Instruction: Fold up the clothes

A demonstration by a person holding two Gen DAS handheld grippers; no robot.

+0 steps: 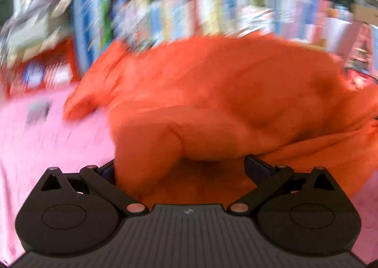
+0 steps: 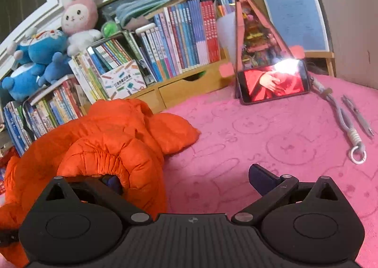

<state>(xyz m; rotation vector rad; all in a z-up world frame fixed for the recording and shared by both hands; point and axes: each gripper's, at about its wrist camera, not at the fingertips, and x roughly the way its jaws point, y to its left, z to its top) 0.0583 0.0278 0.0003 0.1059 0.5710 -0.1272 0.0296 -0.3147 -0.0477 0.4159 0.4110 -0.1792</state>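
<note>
An orange puffer jacket lies crumpled on the pink cloth; the left wrist view is motion-blurred. My left gripper is open wide, with a fold of the jacket bulging between its fingers. In the right wrist view the jacket is piled at the left, its elastic sleeve cuff facing me. My right gripper is open; its left fingertip pokes into the cuff opening and its right finger hovers over bare pink cloth.
Rows of books on a wooden drawer shelf line the back, with plush toys on top. A phone leans on a stand; a cable and a pen lie at the right.
</note>
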